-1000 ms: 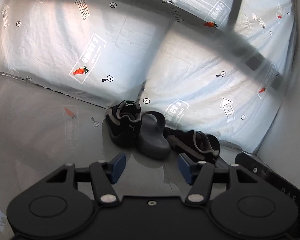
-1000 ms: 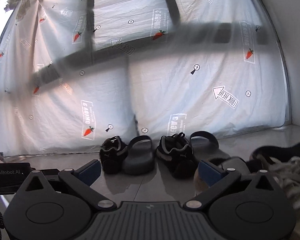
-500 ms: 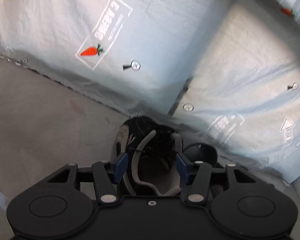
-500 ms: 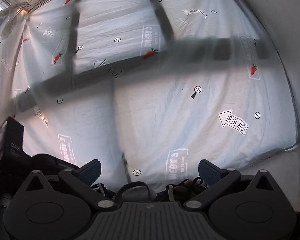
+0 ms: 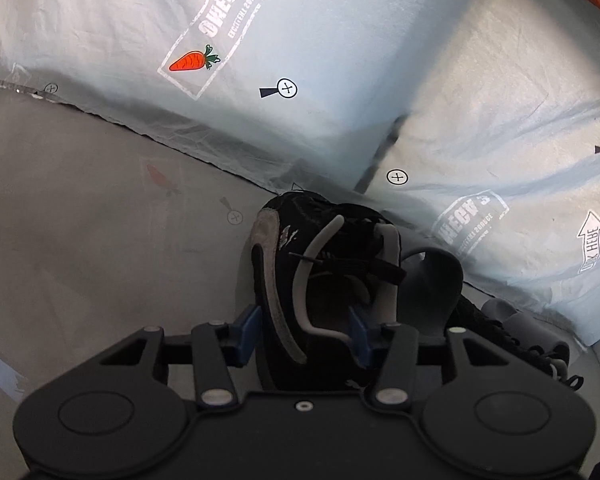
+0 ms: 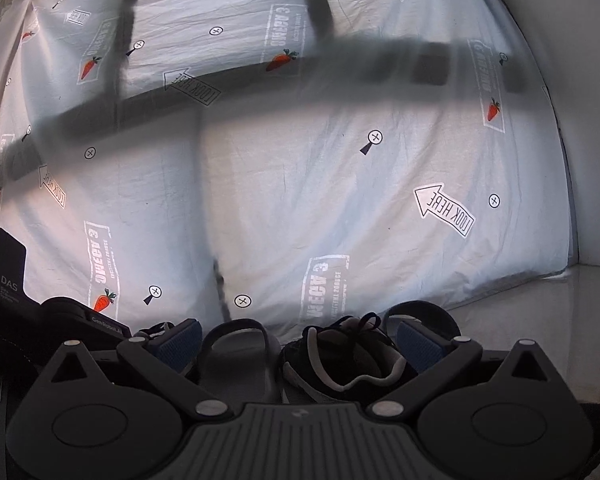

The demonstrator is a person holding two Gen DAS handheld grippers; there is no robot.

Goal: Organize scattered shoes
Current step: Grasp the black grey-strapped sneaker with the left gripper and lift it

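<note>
A black sneaker (image 5: 324, 264) with a grey collar lies heel-first in my left gripper (image 5: 304, 334), tilted a little to the right. One blue pad (image 5: 247, 330) lies against its outer left side; the other sits inside the heel opening. The jaws are opening with the heel wall between them, and both pads look to be touching it. A grey slide (image 5: 432, 280) and a second black sneaker (image 5: 500, 340) lie to its right. My right gripper (image 6: 300, 344) stands wide open, low behind a grey slide (image 6: 236, 352) and a black sneaker (image 6: 340, 360), touching neither.
The shoes stand in a row on a glossy grey floor (image 5: 80, 220), toes against a hanging white sheet (image 6: 300, 200) printed with carrots and arrows. A white wall (image 6: 596, 160) closes the right side. My left gripper's black body (image 6: 40, 320) sits at the left of the right wrist view.
Both grippers came forward and down to the shoe row. The left one closed in around the heel of the leftmost black sneaker, which now sits tilted. The right one stayed wide open.
</note>
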